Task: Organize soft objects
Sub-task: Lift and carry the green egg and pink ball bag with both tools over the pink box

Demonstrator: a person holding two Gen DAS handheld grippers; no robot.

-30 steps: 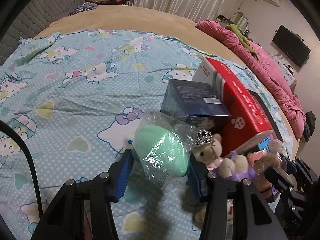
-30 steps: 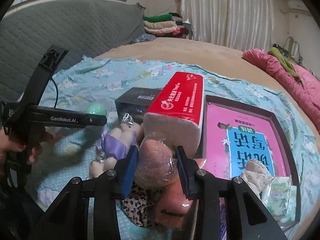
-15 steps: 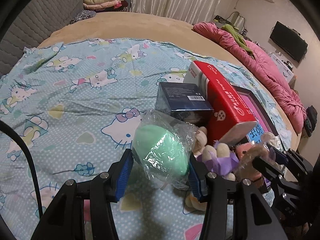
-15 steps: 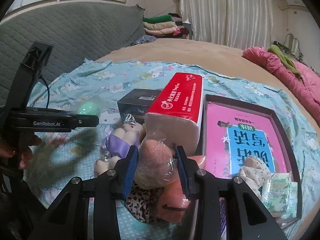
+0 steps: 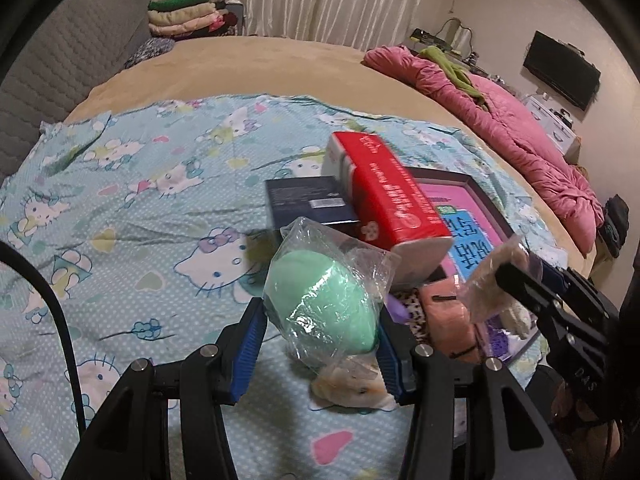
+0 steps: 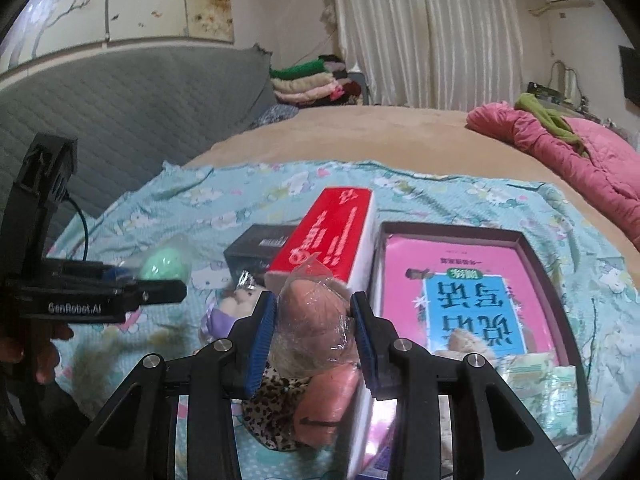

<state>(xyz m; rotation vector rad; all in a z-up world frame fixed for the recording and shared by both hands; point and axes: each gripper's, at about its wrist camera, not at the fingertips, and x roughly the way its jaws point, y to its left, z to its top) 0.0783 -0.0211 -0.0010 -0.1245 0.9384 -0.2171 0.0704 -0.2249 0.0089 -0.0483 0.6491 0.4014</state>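
My left gripper (image 5: 320,316) is shut on a green soft ball in clear plastic wrap (image 5: 320,304), held above the patterned sheet. My right gripper (image 6: 314,330) is shut on a pinkish soft toy in clear plastic wrap (image 6: 312,316). In the left wrist view that gripper (image 5: 532,276) comes in from the right, with the wrapped pinkish toy (image 5: 492,280) in it. In the right wrist view the left gripper (image 6: 132,284) and its green ball (image 6: 164,266) show at the left. Below lie a small doll in purple (image 6: 228,312), a leopard-print soft piece (image 6: 276,412) and a pink plush (image 6: 332,404).
A red tissue pack (image 5: 384,200) leans on a dark blue box (image 5: 308,200). A dark tray (image 6: 536,264) holds a pink and blue book (image 6: 468,296) and small wrapped items (image 6: 548,384). A pink quilt (image 5: 500,120) lies at the bed's right edge.
Both grippers have risen with their wrapped toys still held. The left one has drifted so the boxes and tray sit further back and to the right in its view.
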